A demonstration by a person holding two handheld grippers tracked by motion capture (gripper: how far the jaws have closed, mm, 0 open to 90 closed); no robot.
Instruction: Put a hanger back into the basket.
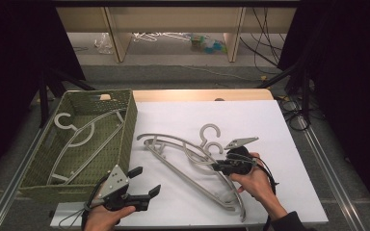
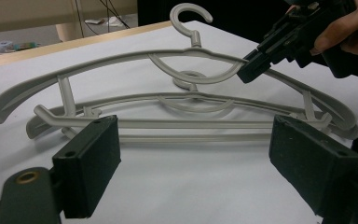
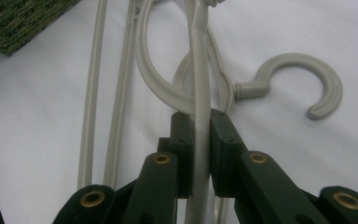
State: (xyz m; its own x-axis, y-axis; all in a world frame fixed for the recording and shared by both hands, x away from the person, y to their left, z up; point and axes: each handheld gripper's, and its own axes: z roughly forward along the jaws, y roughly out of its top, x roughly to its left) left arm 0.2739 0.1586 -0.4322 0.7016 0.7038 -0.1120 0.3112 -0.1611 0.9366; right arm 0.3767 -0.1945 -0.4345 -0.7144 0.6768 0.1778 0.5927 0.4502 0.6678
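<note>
1. The right gripper (image 1: 220, 166) pinches the upper grey hanger (image 1: 192, 154) on its top arm, just beside the neck of the hook; in the right gripper view the two pads (image 3: 182, 140) press flat on both sides of the thin plastic bar.
2. This hanger lies on a second grey hanger (image 1: 221, 192), and both rest on the white table cover (image 1: 270, 125), near the middle, a little to the right.
3. In the left gripper view the held hanger (image 2: 121, 60) is lifted at its hook side, while the lower one (image 2: 177, 123) stays flat on the cover.
4. The left gripper (image 1: 144, 182) is spread wide and holds nothing; it hovers at the near edge of the table, just beside the corner of the green woven basket (image 1: 130, 130).
5. One more hanger (image 1: 84, 137) lies inside the basket.
6. Open white surface remains behind the hangers and to their right, up to the table edge; the basket wall closes the left side.
</note>
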